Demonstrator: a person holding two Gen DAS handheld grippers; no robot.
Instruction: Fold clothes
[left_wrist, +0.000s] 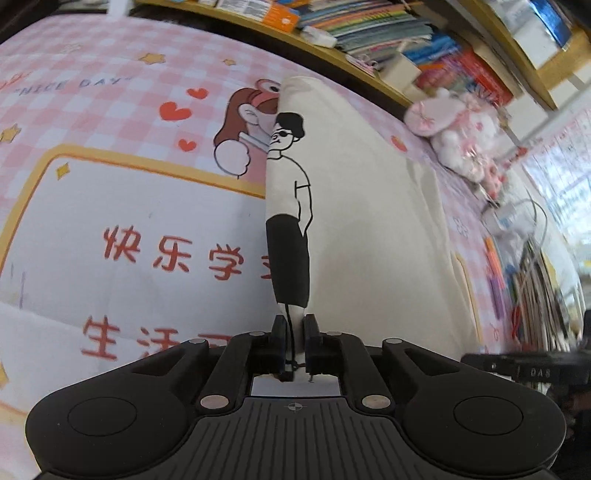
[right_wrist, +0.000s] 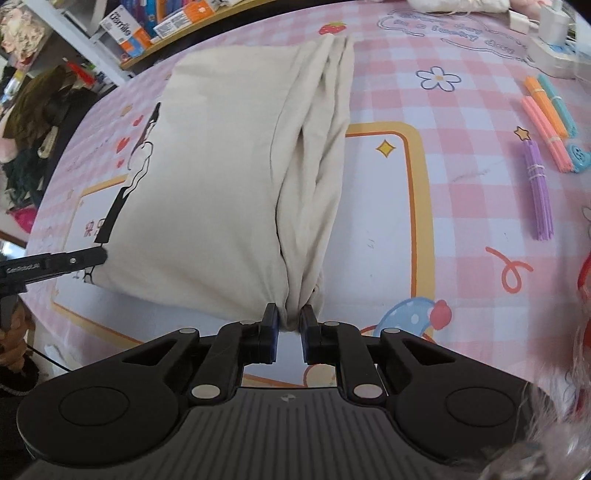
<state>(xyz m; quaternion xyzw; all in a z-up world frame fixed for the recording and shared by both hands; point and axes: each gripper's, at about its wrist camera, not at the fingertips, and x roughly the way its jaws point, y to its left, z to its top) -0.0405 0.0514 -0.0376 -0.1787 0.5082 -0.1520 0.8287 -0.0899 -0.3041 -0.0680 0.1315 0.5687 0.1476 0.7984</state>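
Observation:
A cream T-shirt (right_wrist: 221, 177) with a black line drawing of a man (left_wrist: 290, 206) lies partly folded on a pink checked table cover (right_wrist: 406, 229). My left gripper (left_wrist: 294, 328) is shut on the shirt's near edge at the printed fold. It also shows in the right wrist view (right_wrist: 79, 260) at the shirt's left corner. My right gripper (right_wrist: 289, 317) is shut on a bunched, pleated end of the shirt (right_wrist: 314, 177). It shows in the left wrist view (left_wrist: 524, 367) at the right edge.
Bundles of coloured sticks (right_wrist: 543, 122) lie on the cover to the right. A plush toy (left_wrist: 461, 136) sits at the far right of the table. Shelves of books (left_wrist: 388, 33) stand behind the table. A white charger (right_wrist: 550, 22) lies at the far corner.

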